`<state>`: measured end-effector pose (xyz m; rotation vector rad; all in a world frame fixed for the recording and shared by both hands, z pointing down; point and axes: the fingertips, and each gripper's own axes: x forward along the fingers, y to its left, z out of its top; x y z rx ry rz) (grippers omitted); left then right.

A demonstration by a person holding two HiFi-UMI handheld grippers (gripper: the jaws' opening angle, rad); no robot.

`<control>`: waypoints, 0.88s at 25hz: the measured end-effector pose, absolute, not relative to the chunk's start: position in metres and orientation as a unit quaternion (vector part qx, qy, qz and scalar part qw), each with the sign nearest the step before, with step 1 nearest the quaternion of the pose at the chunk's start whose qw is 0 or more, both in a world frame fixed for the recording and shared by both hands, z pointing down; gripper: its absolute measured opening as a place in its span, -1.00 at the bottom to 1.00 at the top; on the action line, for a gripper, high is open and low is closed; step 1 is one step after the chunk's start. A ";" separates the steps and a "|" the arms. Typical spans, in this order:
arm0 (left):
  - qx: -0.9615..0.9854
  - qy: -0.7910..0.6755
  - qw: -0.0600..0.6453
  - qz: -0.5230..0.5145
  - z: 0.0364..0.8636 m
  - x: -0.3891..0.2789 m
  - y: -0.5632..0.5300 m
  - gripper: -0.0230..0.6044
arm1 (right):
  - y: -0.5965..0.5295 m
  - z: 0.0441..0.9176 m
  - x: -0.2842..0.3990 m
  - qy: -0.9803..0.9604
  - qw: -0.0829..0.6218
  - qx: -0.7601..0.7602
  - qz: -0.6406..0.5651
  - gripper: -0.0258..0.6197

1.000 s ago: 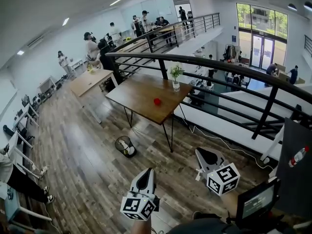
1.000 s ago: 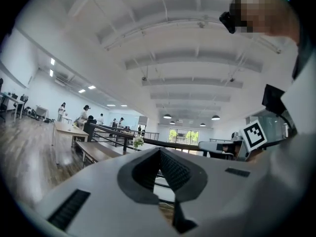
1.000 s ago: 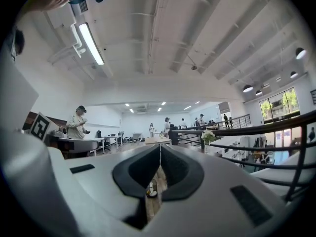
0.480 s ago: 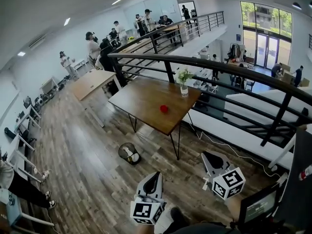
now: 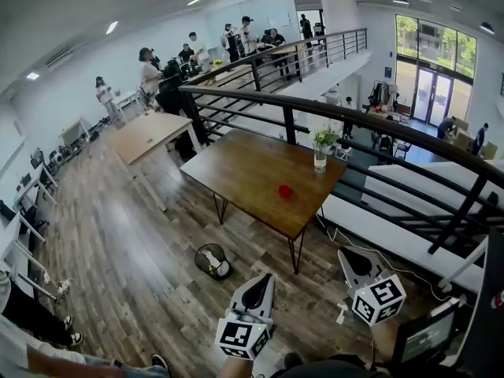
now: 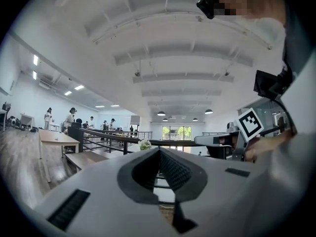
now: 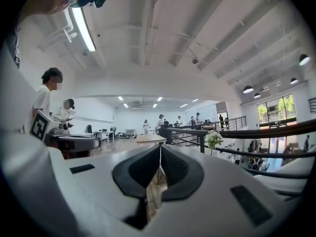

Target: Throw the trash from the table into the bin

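The left claw [image 5: 266, 279] is held low at the near edge of the head view, its two jaws pressed together at the tips with nothing between them; its own camera shows the dark pads meeting in a point [image 6: 159, 150] and only floor and railing beyond. The right claw [image 5: 344, 252] sits just beside it, a little further toward the railing, and its jaws are likewise closed on nothing [image 7: 160, 147]; both point level, out toward the table, and both are well apart from it.

The brown wooden table [image 5: 236, 168] stands on thin black legs alongside the black railing [image 5: 370, 116]; on it lies one small red piece of trash [image 5: 284, 190], toward the end of the table nearest the claws, back from the edges. A glass vase of white flowers [image 5: 321, 153] stands at the corner of that same end on the railing side, near the red thing but not touching it.

The bin [image 5: 213, 260], a round black wire basket, sits on the wood floor just outside the table's long edge away from the railing; something pale already lies in it. A lighter table [image 5: 146, 132] stands further off, with people [image 5: 150, 69] gathered beyond it.
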<state>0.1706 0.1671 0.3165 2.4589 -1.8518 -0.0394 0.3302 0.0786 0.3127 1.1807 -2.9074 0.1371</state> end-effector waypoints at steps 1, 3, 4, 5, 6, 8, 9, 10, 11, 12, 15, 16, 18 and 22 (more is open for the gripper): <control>0.800 -0.599 0.032 -0.014 0.318 0.161 0.161 -0.92 | 0.074 0.315 0.322 -0.924 0.001 0.379 0.046 -0.88; 0.802 -0.597 0.034 -0.017 0.323 0.144 0.147 -0.92 | 0.064 0.320 0.307 -0.922 0.005 0.383 0.049 -0.88; 0.801 -0.597 0.037 -0.020 0.325 0.137 0.140 -0.92 | 0.059 0.321 0.301 -0.922 0.008 0.383 0.050 -0.88; 0.800 -0.598 0.042 -0.024 0.327 0.131 0.133 -0.92 | 0.052 0.323 0.295 -0.922 0.011 0.383 0.051 -0.88; 0.800 -0.598 0.047 -0.025 0.331 0.127 0.126 -0.93 | 0.045 0.325 0.291 -0.922 0.012 0.384 0.052 -0.88; 0.801 -0.596 0.052 -0.023 0.337 0.120 0.111 -0.92 | 0.030 0.329 0.284 -0.920 0.014 0.388 0.054 -0.88; 0.801 -0.596 0.055 -0.022 0.340 0.117 0.103 -0.92 | 0.021 0.330 0.282 -0.919 0.015 0.390 0.054 -0.88; 0.799 -0.597 0.060 -0.022 0.343 0.115 0.096 -0.92 | 0.013 0.331 0.280 -0.919 0.015 0.391 0.053 -0.88; 0.798 -0.599 0.067 -0.024 0.346 0.114 0.088 -0.92 | 0.005 0.331 0.279 -0.919 0.015 0.391 0.053 -0.88; 0.797 -0.599 0.071 -0.025 0.348 0.113 0.080 -0.92 | -0.004 0.331 0.278 -0.920 0.013 0.389 0.053 -0.88; 0.797 -0.600 0.067 -0.017 0.350 0.110 0.044 -0.92 | -0.041 0.334 0.273 -0.921 0.008 0.387 0.052 -0.88; 0.796 -0.601 0.066 -0.014 0.350 0.108 0.030 -0.92 | -0.056 0.337 0.271 -0.920 0.008 0.388 0.052 -0.88; 0.793 -0.606 0.066 -0.013 0.348 0.107 0.000 -0.92 | -0.088 0.340 0.269 -0.921 0.009 0.386 0.056 -0.88; 0.780 -0.622 0.068 -0.012 0.339 0.113 -0.052 -0.92 | -0.139 0.333 0.272 -0.932 0.003 0.359 0.055 -0.88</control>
